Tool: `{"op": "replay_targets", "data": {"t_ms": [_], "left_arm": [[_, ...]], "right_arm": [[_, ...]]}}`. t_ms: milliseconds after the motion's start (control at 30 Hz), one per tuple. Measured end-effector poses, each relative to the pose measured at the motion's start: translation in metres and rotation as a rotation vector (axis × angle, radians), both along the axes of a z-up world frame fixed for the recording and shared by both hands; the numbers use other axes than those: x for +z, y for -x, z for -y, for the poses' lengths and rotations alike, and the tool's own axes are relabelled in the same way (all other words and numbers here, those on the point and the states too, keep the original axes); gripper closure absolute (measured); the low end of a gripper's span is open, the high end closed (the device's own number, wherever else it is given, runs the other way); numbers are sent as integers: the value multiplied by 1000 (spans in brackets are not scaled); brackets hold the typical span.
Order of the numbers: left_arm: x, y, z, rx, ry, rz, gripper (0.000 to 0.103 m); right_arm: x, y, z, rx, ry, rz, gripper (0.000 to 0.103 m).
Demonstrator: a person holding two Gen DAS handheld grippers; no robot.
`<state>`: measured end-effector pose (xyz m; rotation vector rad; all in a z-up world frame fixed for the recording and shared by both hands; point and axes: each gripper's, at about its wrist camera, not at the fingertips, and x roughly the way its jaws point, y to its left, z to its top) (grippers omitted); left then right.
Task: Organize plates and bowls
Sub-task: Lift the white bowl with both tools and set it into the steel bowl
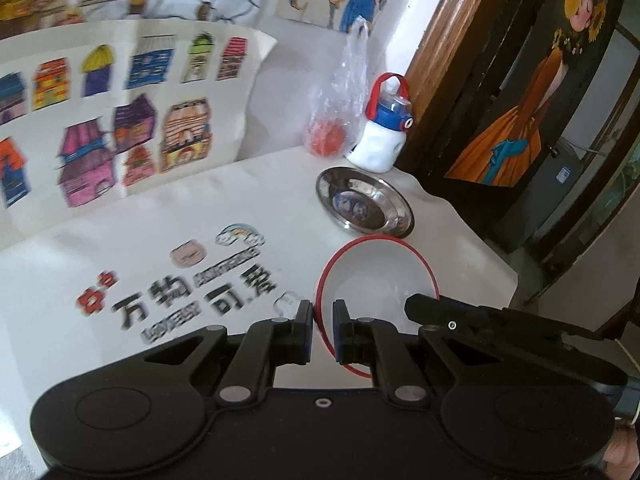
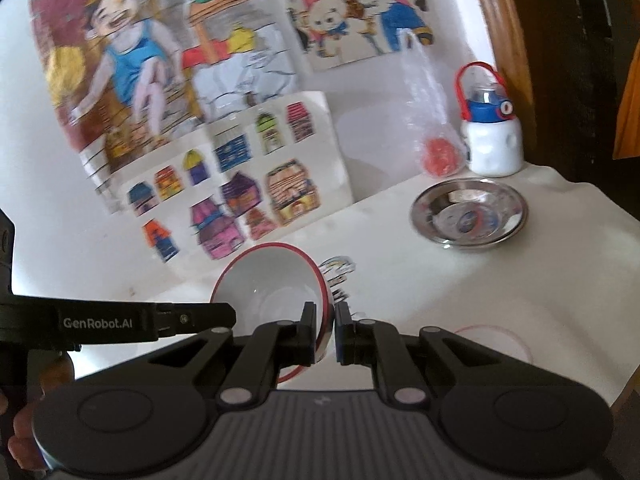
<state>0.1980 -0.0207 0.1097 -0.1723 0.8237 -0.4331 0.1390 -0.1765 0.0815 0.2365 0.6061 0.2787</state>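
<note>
1 bowl [image 1: 376, 276], white w/ red rim, held off the table by both grippers at once. Left gripper [image 1: 322, 332] is clamped on the rim's left side, rim edge running between its pads. Right gripper [image 2: 325, 334] is clamped on the rim's right side, wall pinched between the pads; bowl tilts, inside facing the right cam. In the left view the right gripper's finger reaches in from the right and meets the bowl's far edge; in the right view the left gripper reaches in from the left to the bowl's near-left rim.

1 steel plate [image 1: 363, 201], beyond the bowl and to the right of both grippers, flat on the white cloth [image 1: 140, 248], apart from the bowl. Reflections in its middle, prob. the bottle.

Behind the plate by the wall: 1 white bottle [image 1: 380, 148] w/ blue cap and red handle, upright, and just left of it 1 clear plastic bag [image 1: 344, 92] w/ 1 red-orange round thing [image 1: 325, 139] inside, can't tell what, blurry.

Cloth has printed logo + black characters [image 1: 192, 292] ahead-left of the left gripper. Faint red ring mark [image 2: 496, 340] on the cloth, right of the right gripper.

Back wall: 1 sheet of coloured house drawings [image 1: 120, 120] leaning up; 2 more drawings above it in the right view, kid in blue [image 2: 132, 52] and cartoon characters [image 2: 352, 8]. 1 painting of a figure in an orange dress [image 1: 516, 120] far right on the dark door.
</note>
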Motion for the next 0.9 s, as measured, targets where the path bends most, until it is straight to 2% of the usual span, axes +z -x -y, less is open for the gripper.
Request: {"op": "replay_targets", "data": {"t_ms": [200, 467, 900], "left_arm": [[-2, 36, -28, 30, -9, 2, 93], [-18, 63, -51, 59, -35, -27, 93], [-51, 66, -61, 68, -97, -107, 93]], "right_arm": [[-6, 21, -22, 42, 12, -13, 93], [-25, 31, -43, 101, 41, -85, 92], [-45, 25, -56, 152, 86, -185, 92]]}}
